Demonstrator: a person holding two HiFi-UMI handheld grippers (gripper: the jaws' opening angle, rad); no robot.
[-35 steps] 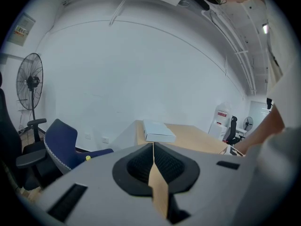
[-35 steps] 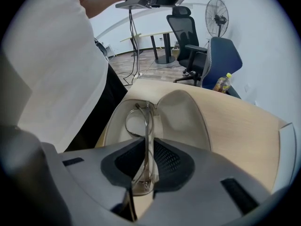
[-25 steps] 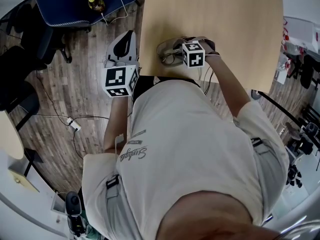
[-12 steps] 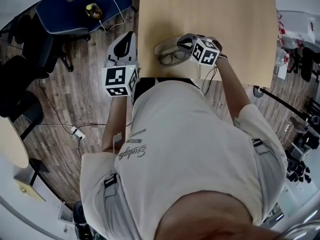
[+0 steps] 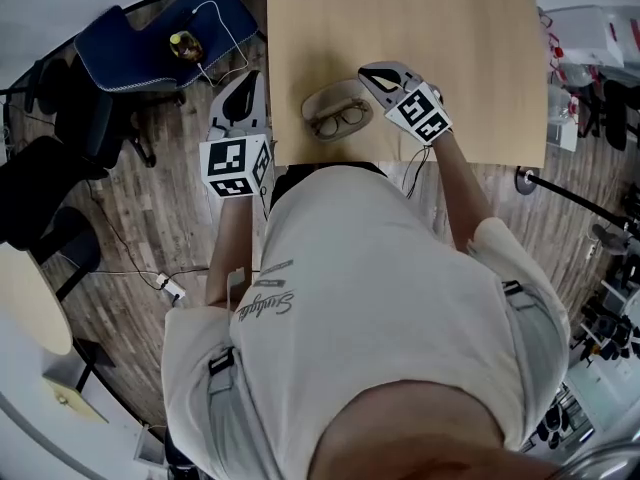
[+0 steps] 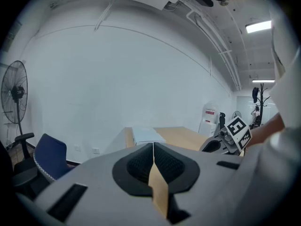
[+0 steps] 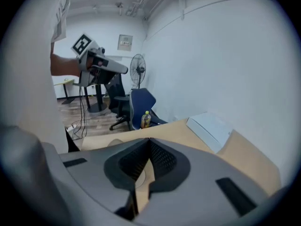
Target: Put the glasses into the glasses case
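1. Right gripper (image 5: pixel 372 72): we find its jaws just closed together and empty, held beside the glasses case (image 5: pixel 322 99), clear of it.
2. Left gripper (image 5: pixel 255 76): shut and empty, parked off the table (image 5: pixel 450 28) edge to stay out of the way.
3. Glasses (image 5: pixel 341 121): we see them lying inside the open case and judge them placed.

- table (image 5: pixel 450 58): light tan wood, plain top.
- glasses case (image 5: pixel 322 100): pale beige-grey.
- glasses (image 5: pixel 340 121): dark frame.
- left gripper (image 6: pixel 153 146): light grey shell with black ribbed pads (image 6: pixel 138 166).
- left cube (image 5: pixel 236 164): white faces with black square markers.
- right gripper (image 7: pixel 149 141): the same light grey shell and black ribbed lining.
- right cube (image 5: pixel 420 113): black-and-white square markers.
- shirt (image 5: pixel 380 298): off-white, with dark script lettering at the side.
- floor (image 5: pixel 150 218): grey-brown wood planks.
- chair (image 5: pixel 150 43): navy blue with pale edge trim.
- bottle (image 5: pixel 183 43): yellow.
- box (image 7: pixel 209 126): white.
- wall (image 6: pixel 117 79): white.
- fan (image 6: pixel 14 93): black.
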